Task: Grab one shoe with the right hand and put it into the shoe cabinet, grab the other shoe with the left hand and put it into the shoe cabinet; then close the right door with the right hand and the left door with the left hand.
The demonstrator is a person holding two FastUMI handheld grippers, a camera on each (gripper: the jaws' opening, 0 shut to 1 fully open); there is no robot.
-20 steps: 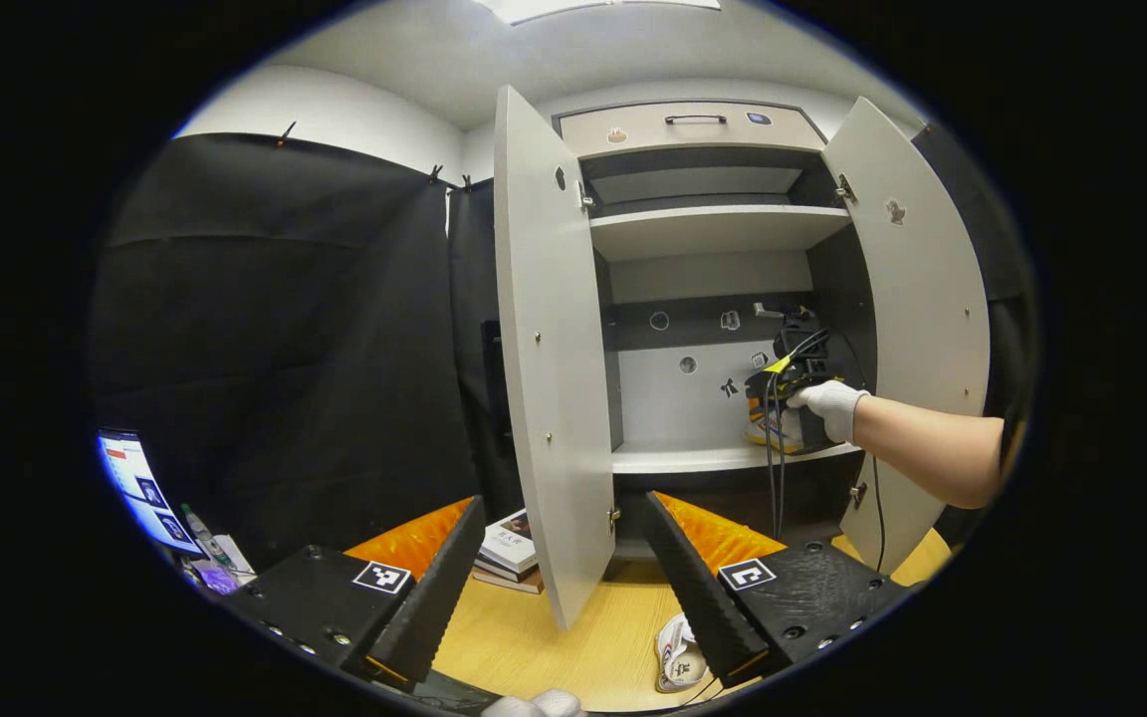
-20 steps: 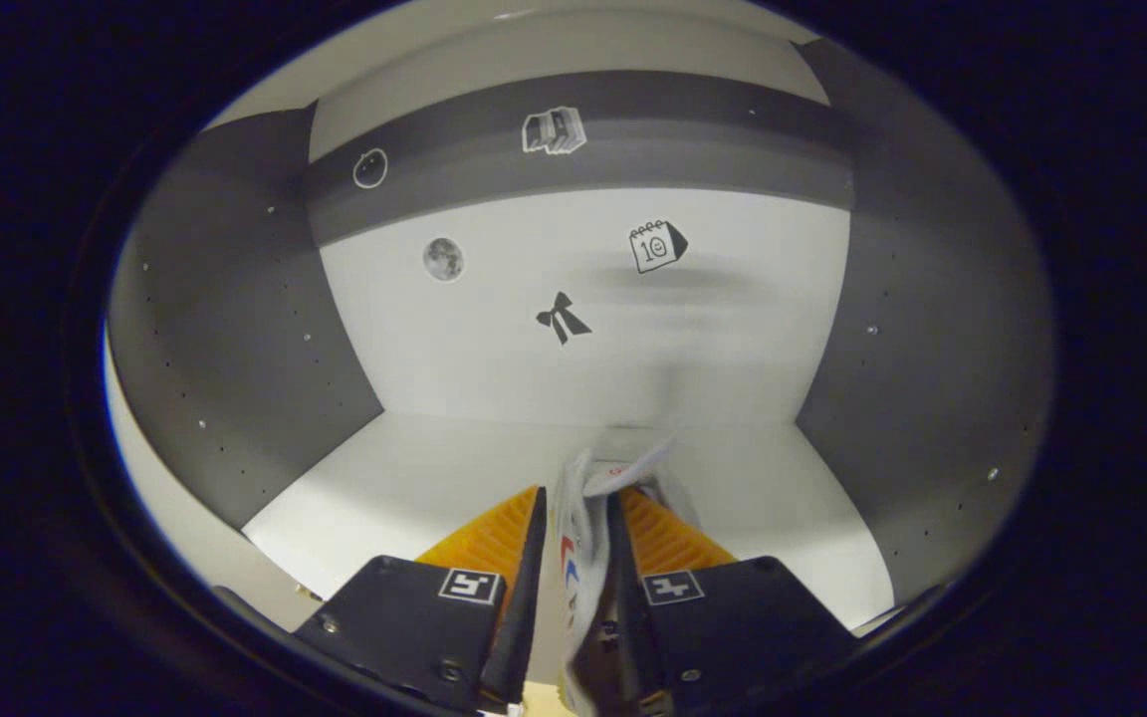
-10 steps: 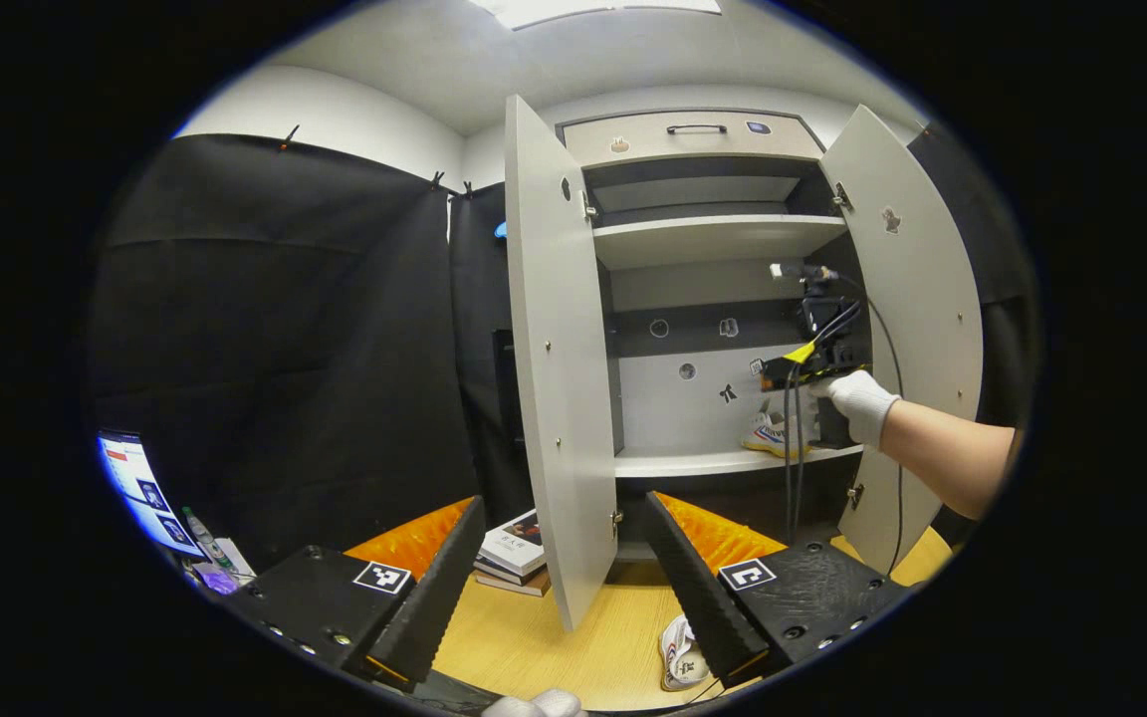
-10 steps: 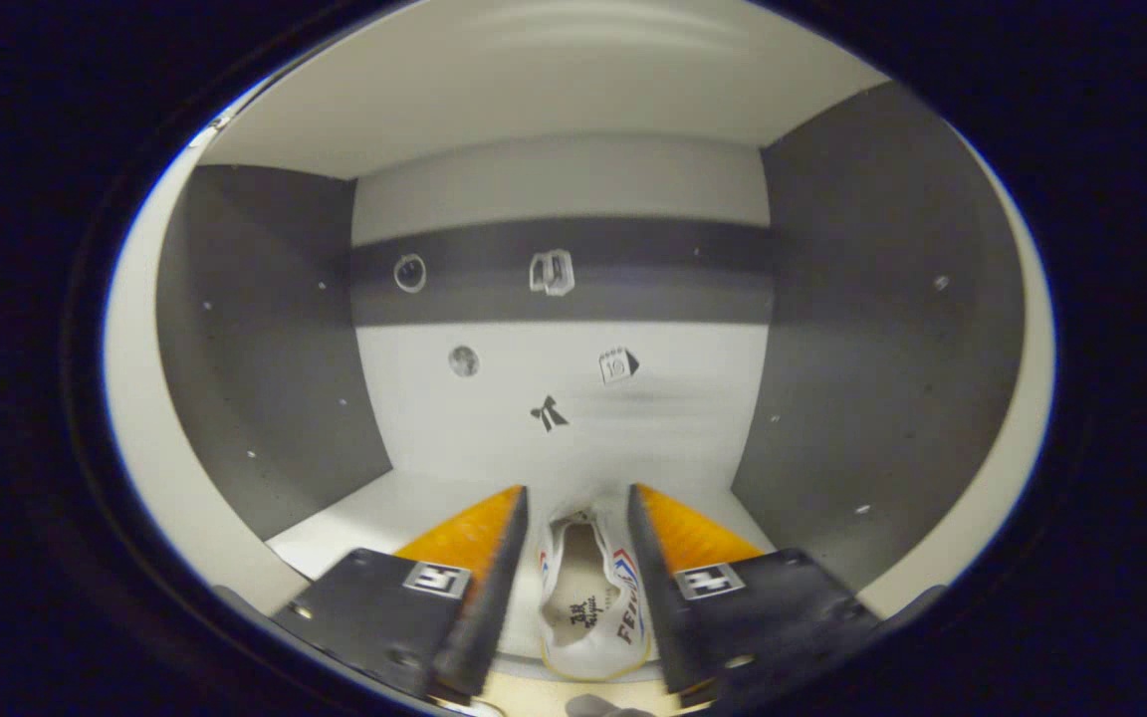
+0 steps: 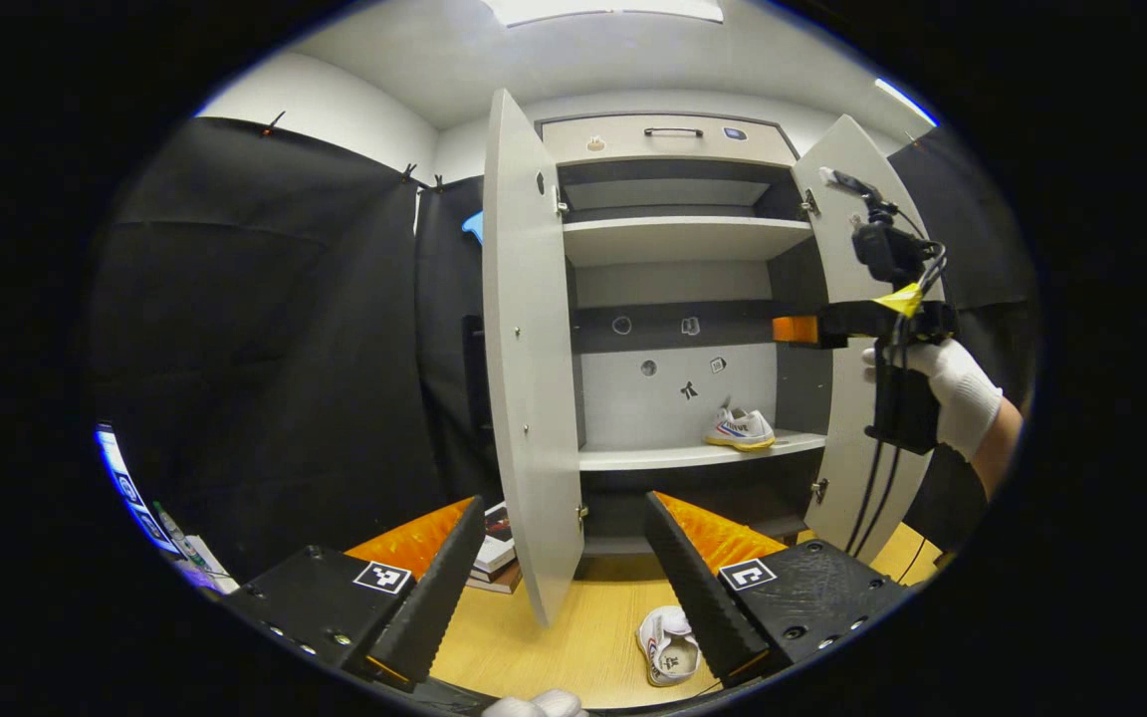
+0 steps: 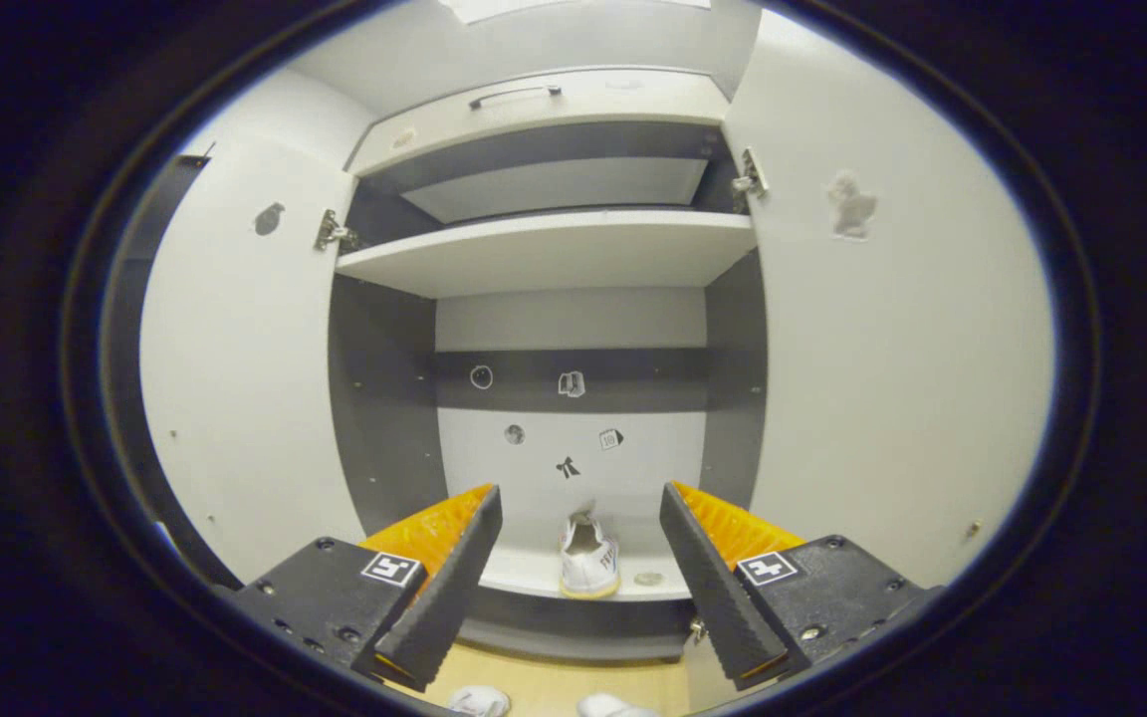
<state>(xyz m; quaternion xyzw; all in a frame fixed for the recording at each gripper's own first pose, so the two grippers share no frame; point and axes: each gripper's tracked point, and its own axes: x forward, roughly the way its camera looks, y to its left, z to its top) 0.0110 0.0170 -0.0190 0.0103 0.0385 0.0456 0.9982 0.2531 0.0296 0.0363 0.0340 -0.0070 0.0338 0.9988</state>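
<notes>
A pale wooden floor (image 5: 573, 637) ran up to the shoe cabinet (image 5: 678, 134), both its doors standing wide, black cloth hanging along the booth wall beside it. One white sneaker (image 5: 739, 429) sat on the cabinet's lower shelf (image 5: 653, 456), toward the right side. The other sneaker (image 5: 668, 647) lay on the floor in front, just beside the left tool (image 5: 554, 578), whose jaws gaped wide and empty. The right tool (image 6: 578, 558) hung open too, nothing between its fingers, held by a gloved hand (image 5: 952, 393) near the right door (image 5: 862, 398). Books (image 5: 494, 563) were stacked behind the left door (image 5: 524, 358).
</notes>
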